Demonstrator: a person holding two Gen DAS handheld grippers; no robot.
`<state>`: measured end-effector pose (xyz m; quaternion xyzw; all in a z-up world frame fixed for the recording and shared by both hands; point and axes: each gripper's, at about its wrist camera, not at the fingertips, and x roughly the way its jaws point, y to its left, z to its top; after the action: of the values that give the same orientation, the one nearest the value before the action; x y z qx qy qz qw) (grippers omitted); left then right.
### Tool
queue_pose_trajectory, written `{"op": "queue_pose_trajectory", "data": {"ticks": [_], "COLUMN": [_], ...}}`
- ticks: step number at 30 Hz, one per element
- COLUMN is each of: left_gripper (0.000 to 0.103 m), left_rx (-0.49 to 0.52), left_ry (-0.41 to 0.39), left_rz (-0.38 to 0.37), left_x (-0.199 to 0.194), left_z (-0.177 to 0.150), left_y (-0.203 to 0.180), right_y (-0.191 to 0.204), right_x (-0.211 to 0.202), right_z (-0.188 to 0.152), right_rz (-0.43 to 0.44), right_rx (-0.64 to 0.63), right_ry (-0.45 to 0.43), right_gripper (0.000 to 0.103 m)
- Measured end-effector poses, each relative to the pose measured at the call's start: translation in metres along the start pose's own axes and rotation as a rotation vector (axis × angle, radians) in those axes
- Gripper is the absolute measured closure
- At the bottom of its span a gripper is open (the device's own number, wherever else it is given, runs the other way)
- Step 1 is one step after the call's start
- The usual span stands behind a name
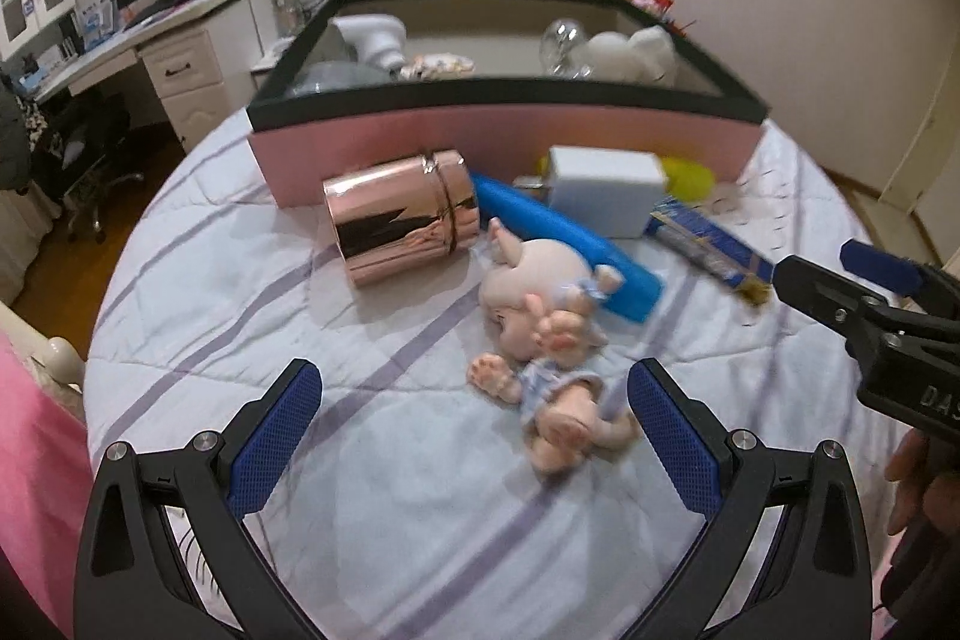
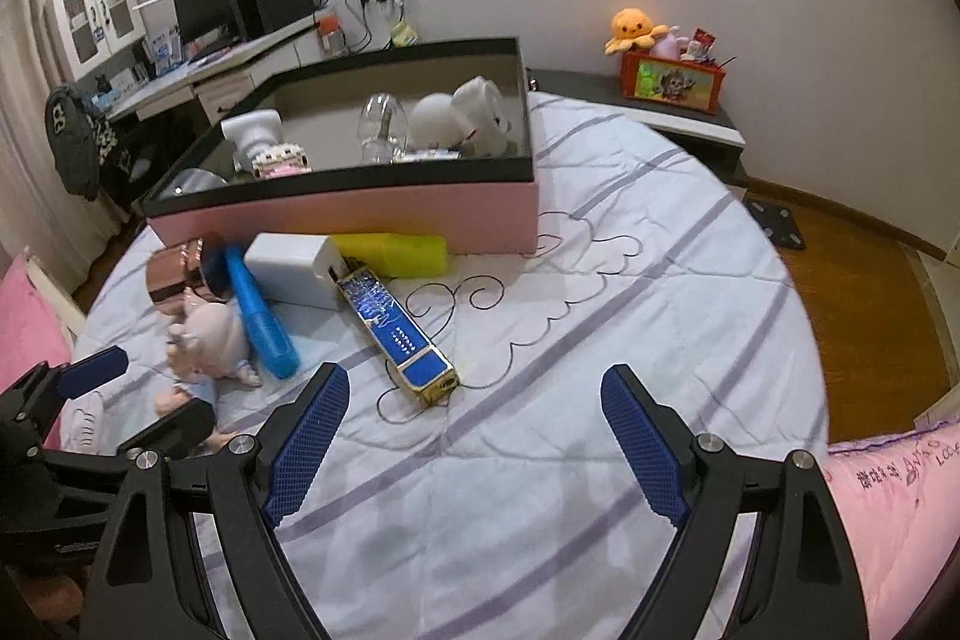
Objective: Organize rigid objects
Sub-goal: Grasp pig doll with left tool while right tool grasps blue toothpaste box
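While your left gripper, jaws spread and empty, hangs nearest the doll, its long axis runs twelve-to-six, just toward one o'clock.

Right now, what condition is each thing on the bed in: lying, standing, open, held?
Left tongs: open, empty.
Right tongs: open, empty.
Pink box: lidless, several things inside.
Copper tin: on its side, lid on.
Doll: lying down.
Blue bottle: lying flat.
Yellow bottle: lying against the box.
Blue-gold carton: lying flat.
White box: resting, closed.
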<state>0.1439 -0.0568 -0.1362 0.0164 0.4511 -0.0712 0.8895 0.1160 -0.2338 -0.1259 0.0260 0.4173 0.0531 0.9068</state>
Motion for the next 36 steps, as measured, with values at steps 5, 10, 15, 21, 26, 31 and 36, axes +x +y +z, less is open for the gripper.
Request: {"op": "queue_pose_trajectory", "data": {"ticks": [5, 10, 15, 21, 26, 31, 36], "left_gripper": [0.002, 0.028, 0.057, 0.058, 0.058, 0.058, 0.058], "left_rx": [-0.01, 0.005, -0.001, -0.03, -0.029, -0.038, -0.042], "left_ry": [0.02, -0.016, -0.022, -0.029, -0.037, -0.048, -0.075], "left_rz": [-0.001, -0.053, -0.108, -0.142, -0.144, -0.144, -0.145], "left_x": [0.014, 0.011, 0.004, -0.002, -0.011, -0.02, -0.034], "left_z": [0.004, 0.006, 0.004, 0.001, -0.005, -0.009, -0.01], "left_y": [0.003, 0.002, 0.004, 0.012, 0.014, 0.02, 0.024], "right_y": [0.002, 0.011, 0.027, 0.028, 0.026, 0.026, 0.028], "right_x": [0.028, 0.047, 0.051, 0.041, 0.029, 0.02, 0.004], "right_z": [0.007, 0.012, 0.012, 0.009, -0.001, -0.007, -0.009], "right_rz": [0.008, 0.023, 0.064, 0.104, 0.137, 0.179, 0.196], "right_rx": [-0.036, -0.084, -0.165, -0.168, -0.125, -0.087, -0.074], "right_ry": [0.048, 0.071, 0.059, 0.052, 0.052, 0.052, 0.033], "right_gripper": [0.016, 0.016, 0.024, 0.076, 0.082, 0.082, 0.082]}}
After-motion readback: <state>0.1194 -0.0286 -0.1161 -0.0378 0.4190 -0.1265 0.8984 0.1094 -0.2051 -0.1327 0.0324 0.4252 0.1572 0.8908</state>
